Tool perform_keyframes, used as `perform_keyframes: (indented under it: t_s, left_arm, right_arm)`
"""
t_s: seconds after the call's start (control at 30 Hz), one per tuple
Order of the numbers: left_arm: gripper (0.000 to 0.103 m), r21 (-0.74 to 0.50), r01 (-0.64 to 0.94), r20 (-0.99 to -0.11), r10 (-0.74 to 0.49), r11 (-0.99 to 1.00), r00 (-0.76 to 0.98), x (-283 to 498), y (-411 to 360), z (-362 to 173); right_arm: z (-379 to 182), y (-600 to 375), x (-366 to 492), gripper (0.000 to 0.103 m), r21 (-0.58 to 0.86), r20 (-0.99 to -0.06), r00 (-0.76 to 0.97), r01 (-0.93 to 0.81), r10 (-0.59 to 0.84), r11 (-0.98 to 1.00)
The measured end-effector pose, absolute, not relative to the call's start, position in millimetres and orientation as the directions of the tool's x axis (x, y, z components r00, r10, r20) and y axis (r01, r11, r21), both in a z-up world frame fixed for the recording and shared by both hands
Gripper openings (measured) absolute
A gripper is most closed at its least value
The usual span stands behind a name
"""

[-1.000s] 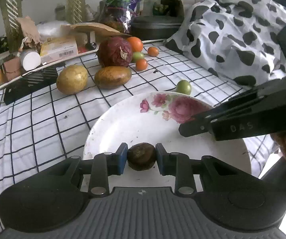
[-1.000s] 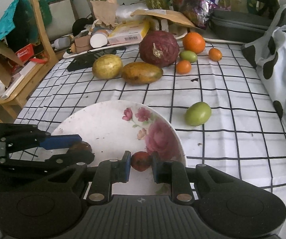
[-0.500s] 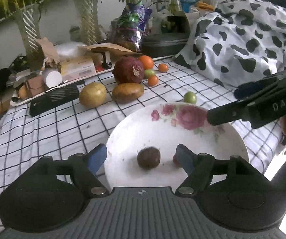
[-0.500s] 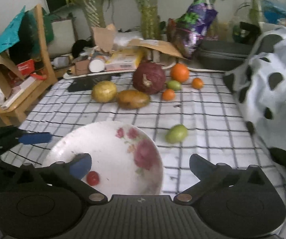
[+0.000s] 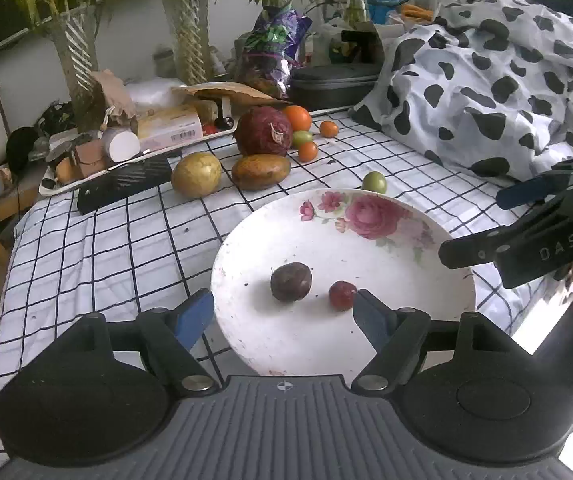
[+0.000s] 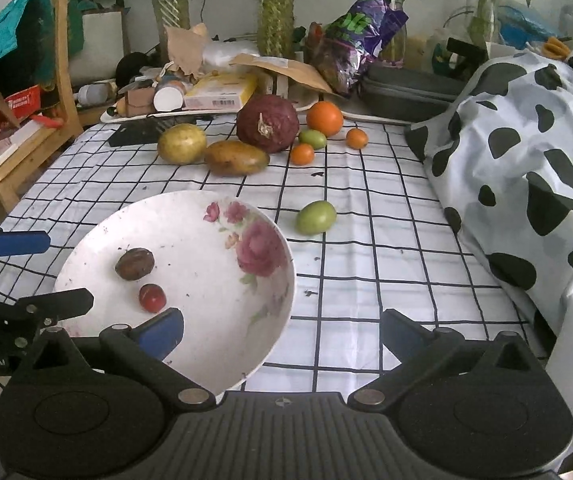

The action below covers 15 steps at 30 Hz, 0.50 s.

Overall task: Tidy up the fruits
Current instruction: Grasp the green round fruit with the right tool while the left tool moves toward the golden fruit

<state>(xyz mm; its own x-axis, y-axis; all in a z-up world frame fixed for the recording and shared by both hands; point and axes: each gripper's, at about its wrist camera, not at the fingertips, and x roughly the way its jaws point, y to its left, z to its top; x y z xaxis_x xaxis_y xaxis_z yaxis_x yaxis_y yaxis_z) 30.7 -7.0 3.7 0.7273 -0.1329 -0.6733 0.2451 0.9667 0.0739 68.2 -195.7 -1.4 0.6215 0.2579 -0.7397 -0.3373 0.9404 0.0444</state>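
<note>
A white flowered plate [image 5: 426, 312] [image 6: 270, 312] lies on the checked tablecloth. In it rest a dark brown fruit [image 5: 290, 281] [image 6: 134, 264] and a small red fruit [image 5: 342, 295] [image 6: 152, 298], both lying free. My left gripper [image 5: 284, 318] hangs open over the plate's near rim, nothing between its fingers. My right gripper [image 6: 282, 330] is open wide above the plate's right edge, also empty; it shows in the left wrist view as black fingers [image 5: 526, 240]. A green fruit [image 5: 374, 182] [image 6: 316, 217] lies just beyond the plate.
Further back lie a yellow round fruit [image 6: 182, 143], a brown mango [image 6: 236, 157], a big dark red fruit [image 6: 267, 123], an orange [image 6: 324, 118], two small oranges and a small green one. A cluttered tray [image 6: 206, 98] lines the back. A cow-print cloth [image 6: 526, 152] rises at right.
Both grippers opened and let their fruits go into the plate, the left the brown one, the right the red one. Both then drew back and rose.
</note>
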Motion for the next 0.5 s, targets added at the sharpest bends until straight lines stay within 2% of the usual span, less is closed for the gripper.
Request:
perform_keyframes:
  t_s: [0.5]
  left_arm:
    - [0.076, 0.132, 0.258, -0.660, -0.109, 0.957, 0.743, 53, -2, 3]
  right_arm:
    - [-8, -205, 96, 0.103, 0.041, -0.734, 0.646, -0.267, 0.211, 0.963]
